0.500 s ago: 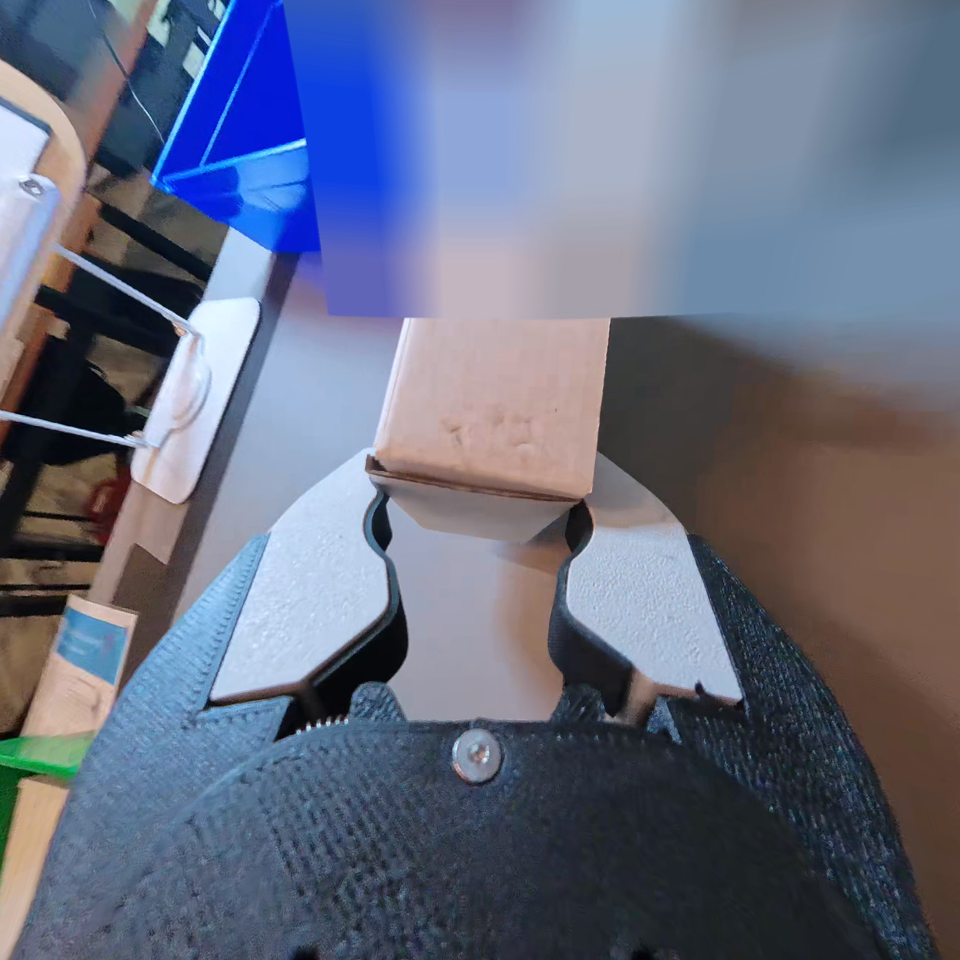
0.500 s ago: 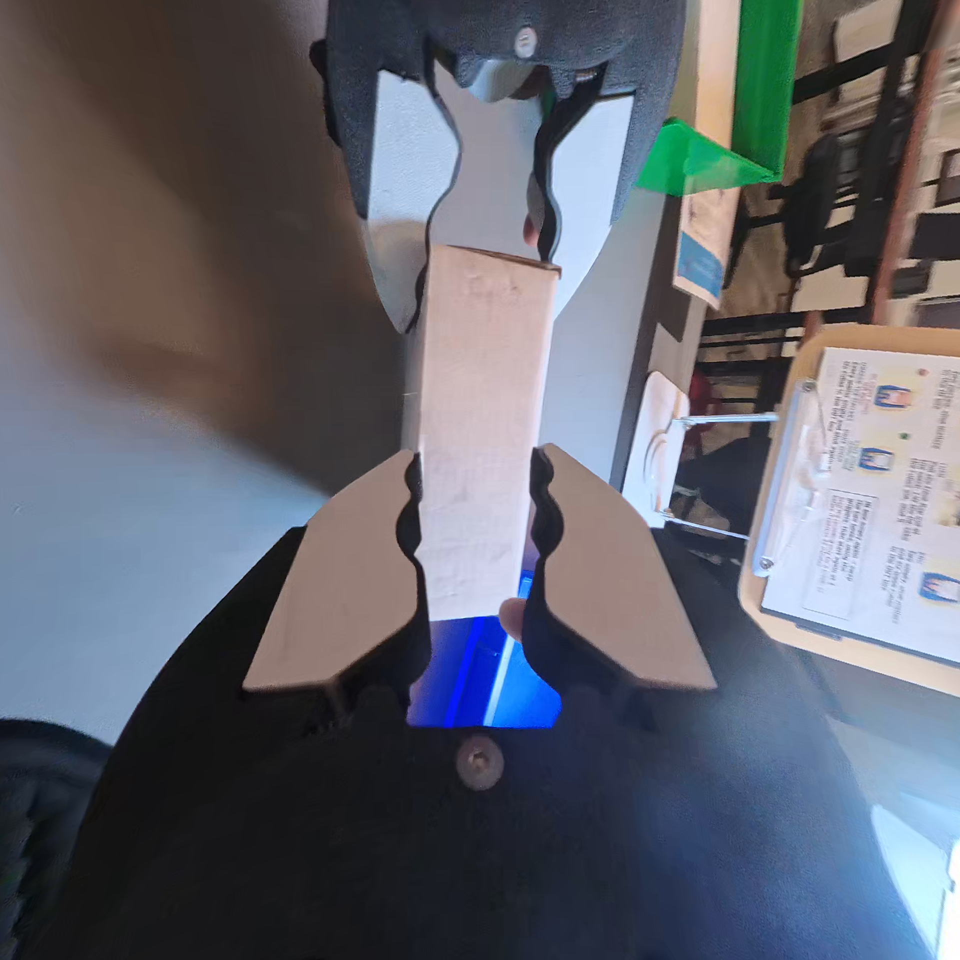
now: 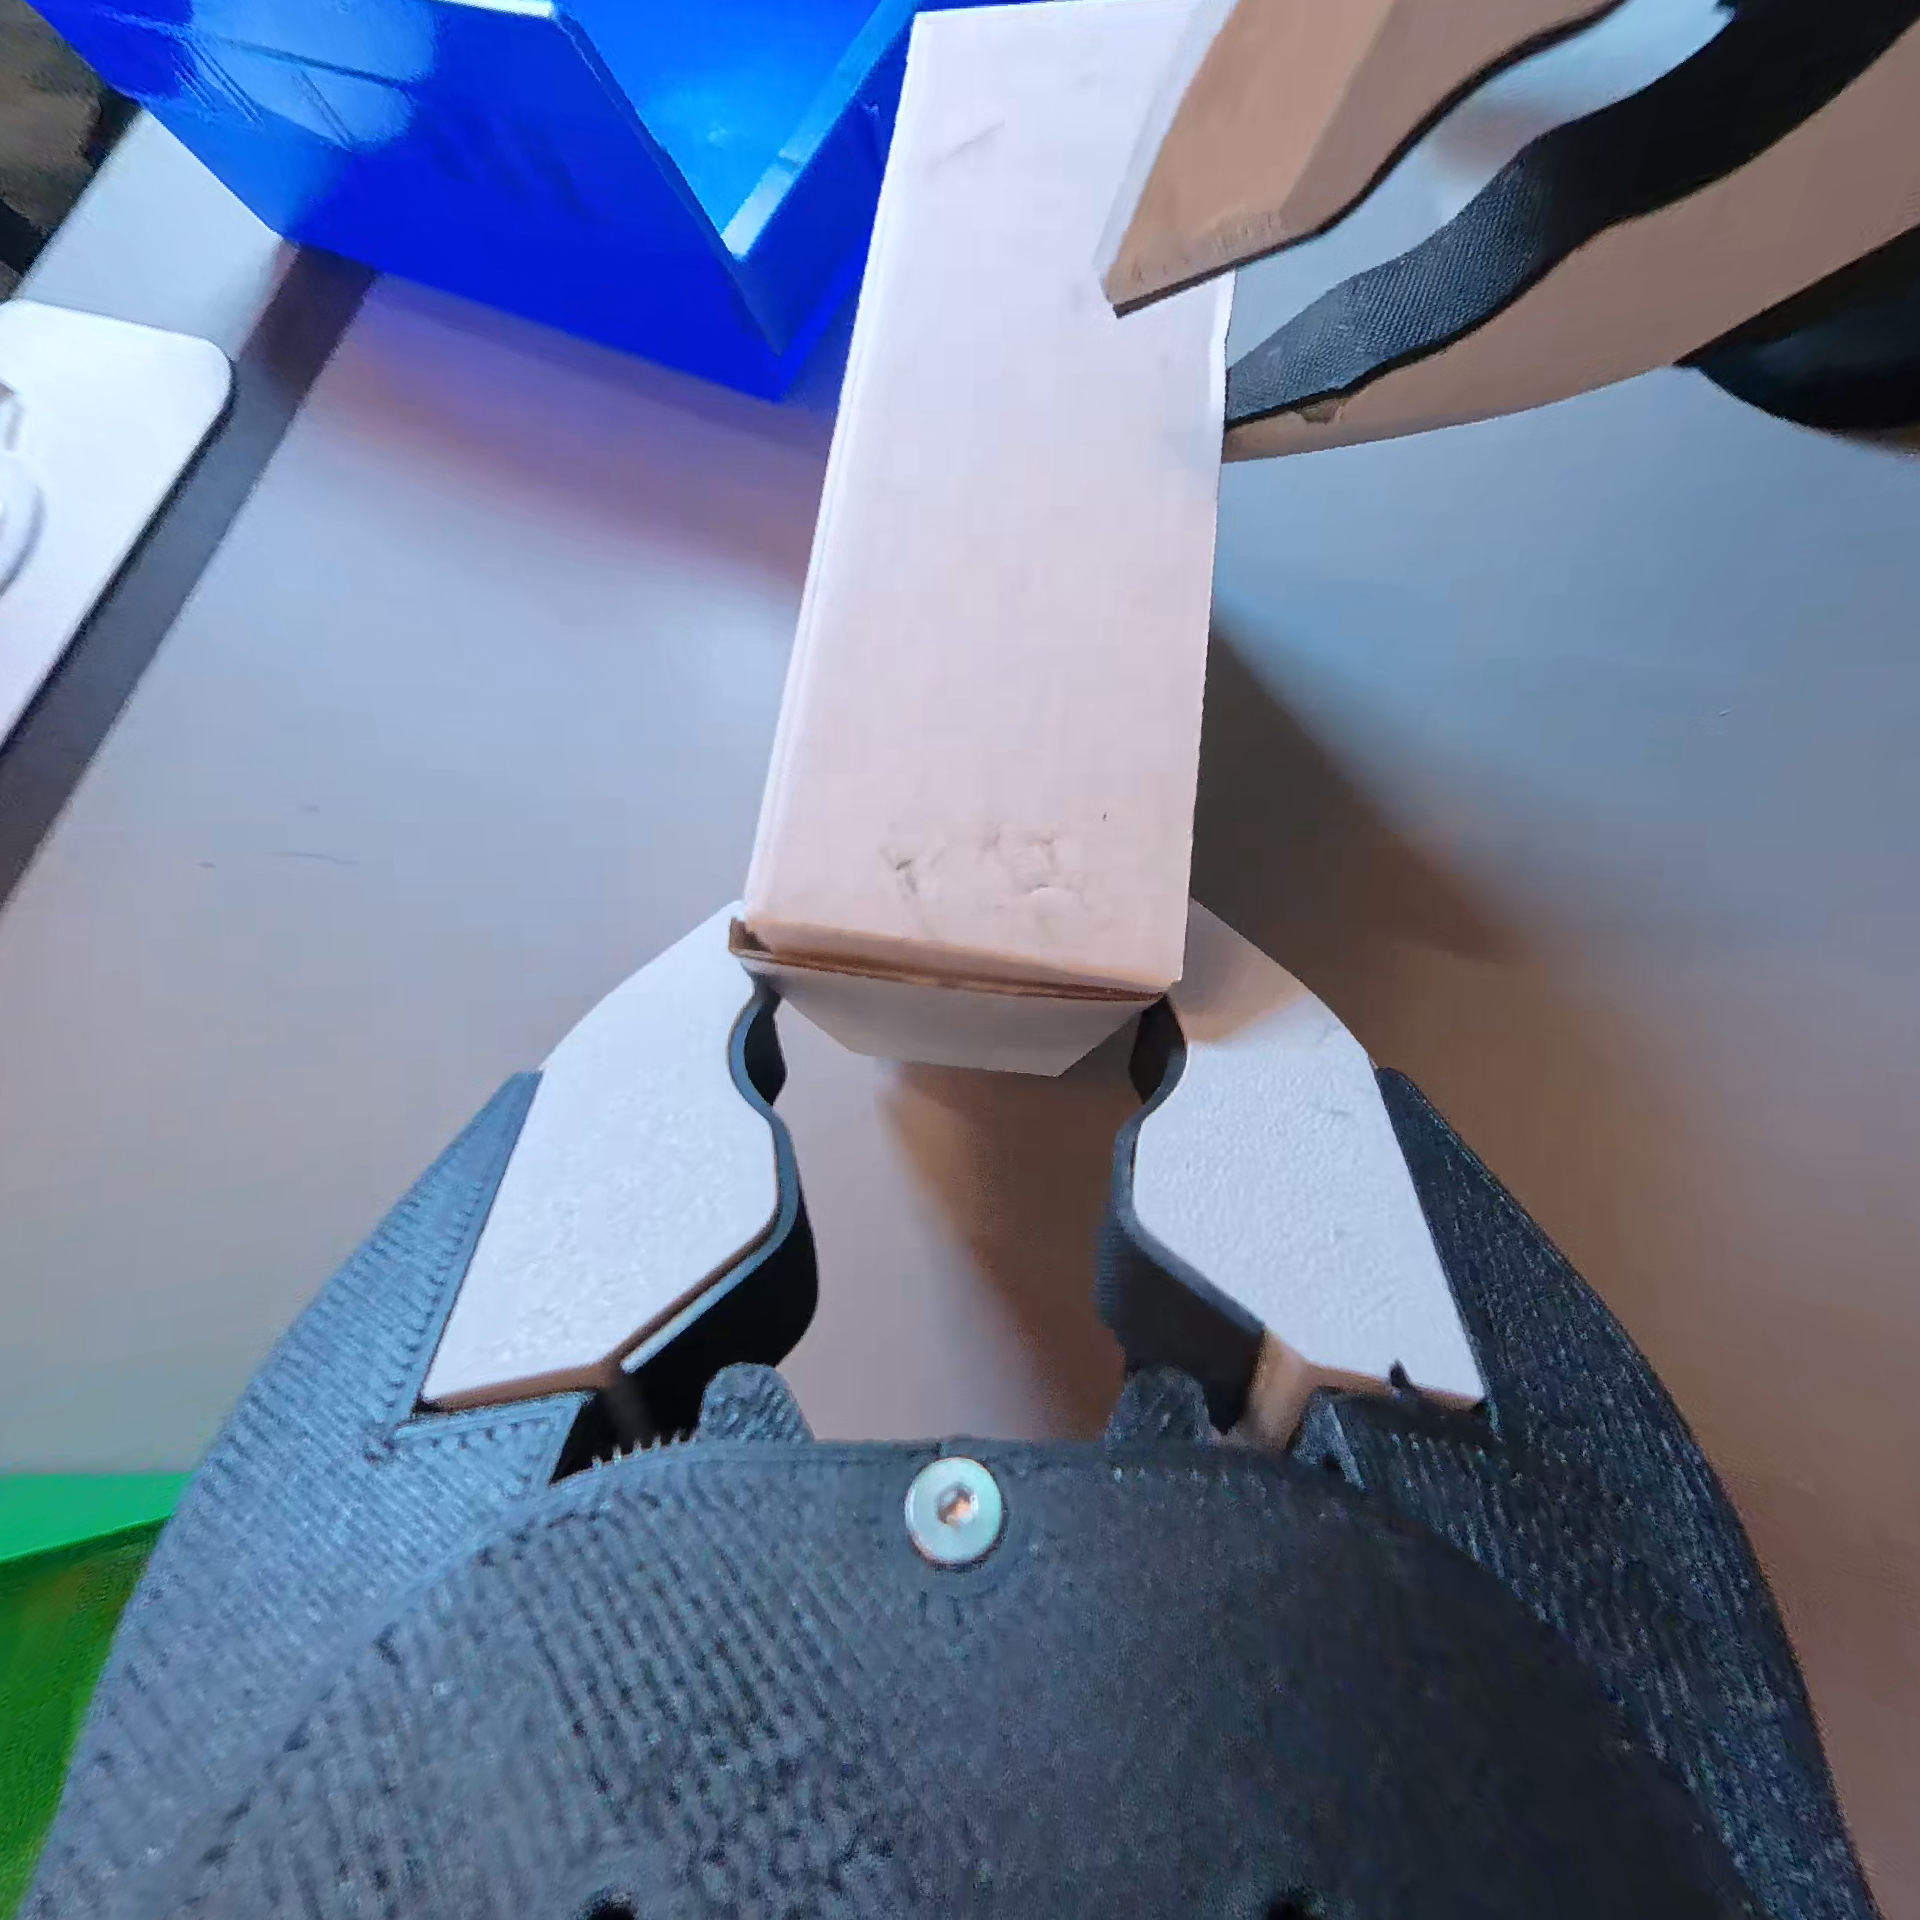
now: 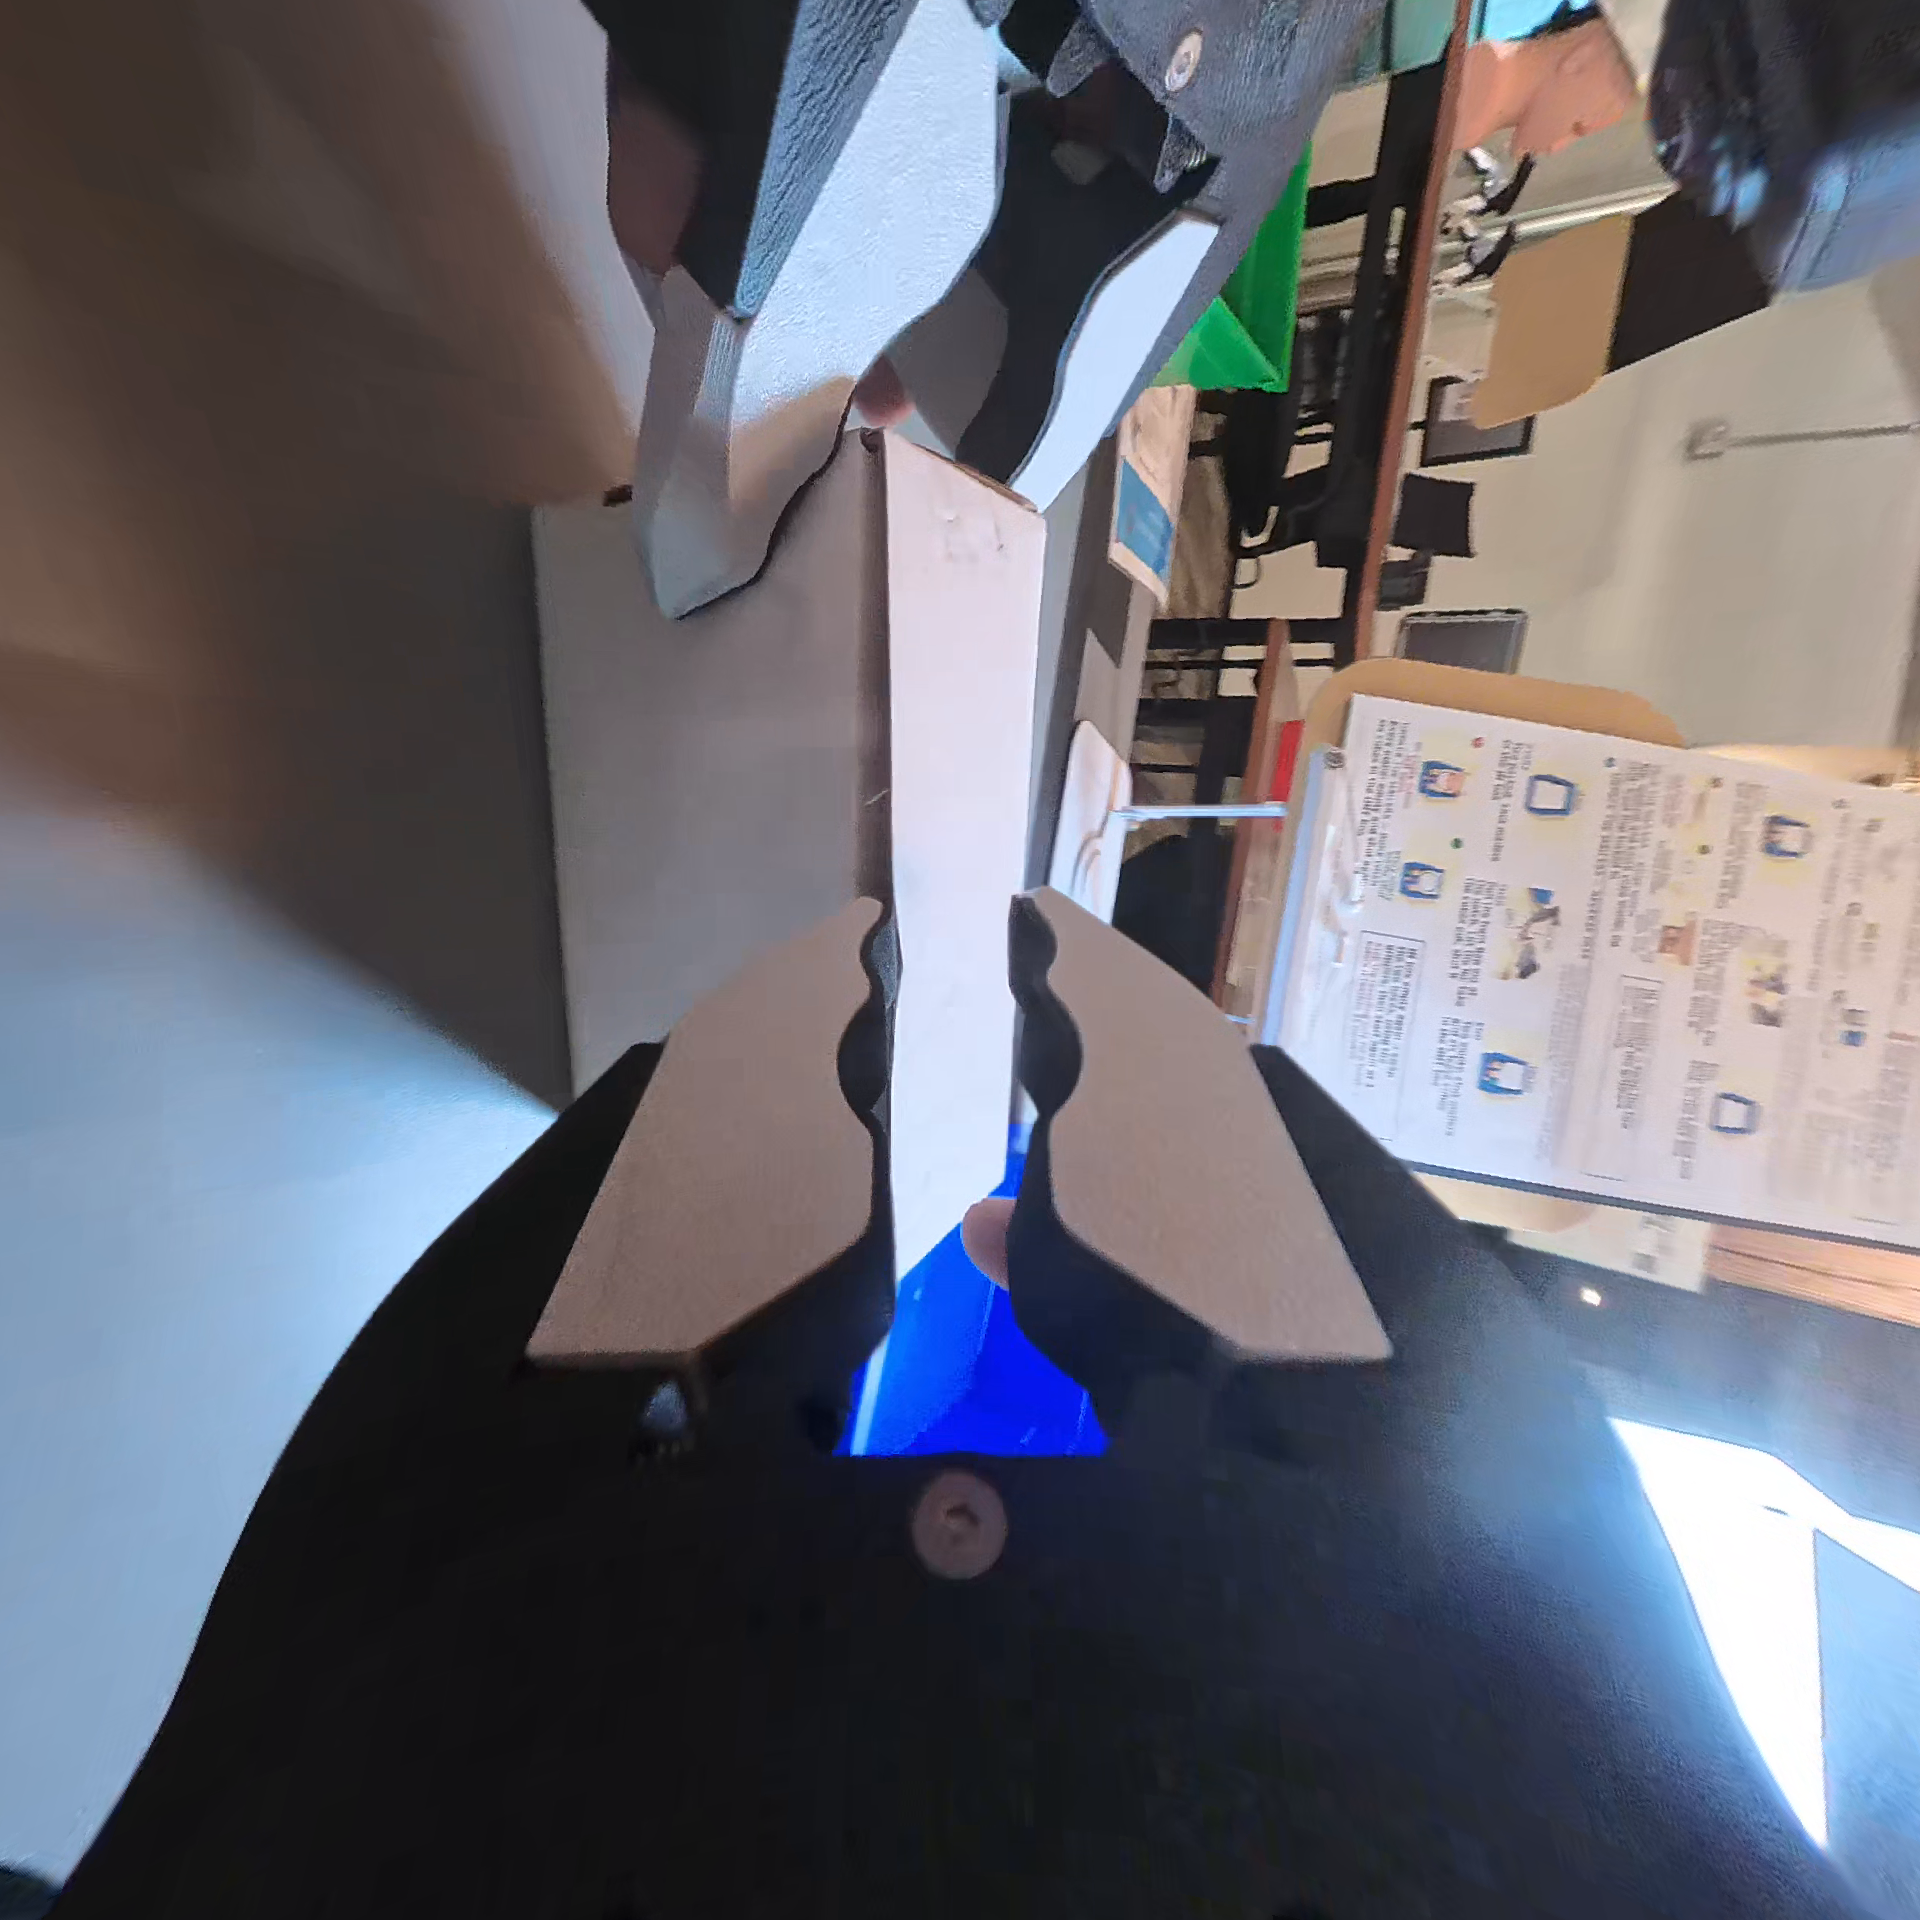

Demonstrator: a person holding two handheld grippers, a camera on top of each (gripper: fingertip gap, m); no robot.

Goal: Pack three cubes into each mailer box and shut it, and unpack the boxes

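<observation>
The closed mailer box (image 3: pixel 997 582) hangs above the grey table (image 3: pixel 436 727), carried between 2 grippers: the left gripper (image 3: pixel 961 997) clamps its near end, the right gripper (image 4: pixel 951 935) pinches the far end near the blue bin (image 3: pixel 499 135). This looks like moving a shut box; next, I judge, both must lower it level before either releases
</observation>
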